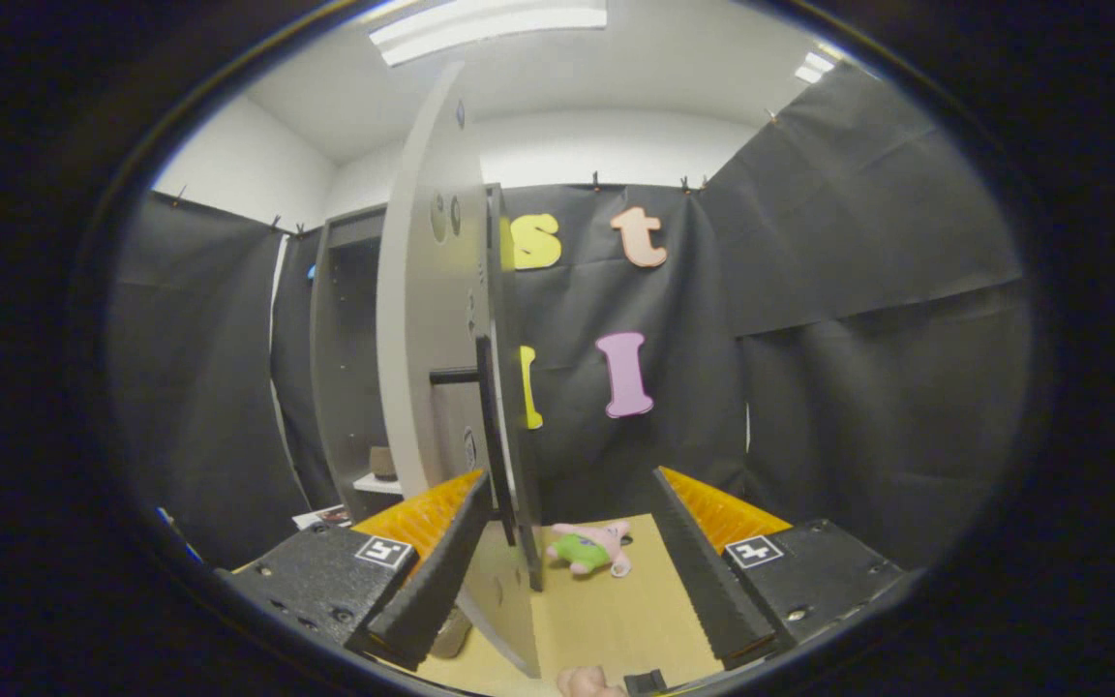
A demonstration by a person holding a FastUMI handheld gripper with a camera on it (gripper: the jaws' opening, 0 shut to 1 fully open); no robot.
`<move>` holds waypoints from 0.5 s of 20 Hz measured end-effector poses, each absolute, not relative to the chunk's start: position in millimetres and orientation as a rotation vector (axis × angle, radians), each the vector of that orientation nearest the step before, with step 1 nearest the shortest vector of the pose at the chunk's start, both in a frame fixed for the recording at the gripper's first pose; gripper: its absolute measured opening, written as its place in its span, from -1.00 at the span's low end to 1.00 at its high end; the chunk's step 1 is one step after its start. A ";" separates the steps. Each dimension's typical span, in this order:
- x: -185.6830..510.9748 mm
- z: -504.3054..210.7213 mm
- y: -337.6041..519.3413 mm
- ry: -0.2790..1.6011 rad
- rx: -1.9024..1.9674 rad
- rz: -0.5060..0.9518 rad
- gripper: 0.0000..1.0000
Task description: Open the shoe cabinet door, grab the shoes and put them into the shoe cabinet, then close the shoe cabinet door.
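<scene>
My one gripper (572,542) has its two fingers spread wide with nothing clamped; each is a black ribbed pad backed by orange ridged plastic. The left finger (436,571) sits just beside the edge of the shoe cabinet door (427,319), a flat grey panel swung open and seen nearly edge-on, carrying one slim black bar handle (492,426) between the fingers. Beyond the door stands one grey shoe cabinet (345,358) with a white shelf holding a small brownish object I cannot identify. On the tan floor (606,620) just ahead lies one pink and green plush toy (591,549); another pinkish item (585,682) lies between the finger bases.
</scene>
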State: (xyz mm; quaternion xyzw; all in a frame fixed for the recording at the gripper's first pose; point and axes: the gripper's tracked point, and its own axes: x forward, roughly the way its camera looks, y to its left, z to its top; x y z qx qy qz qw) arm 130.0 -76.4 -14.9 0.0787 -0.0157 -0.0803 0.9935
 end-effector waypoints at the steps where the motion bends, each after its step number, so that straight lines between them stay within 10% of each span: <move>1: 131.7 -15.3 -75.3 -0.038 0.163 -0.173 1.00; 10: 85.2 -16.9 -34.3 -0.057 0.090 -0.200 1.00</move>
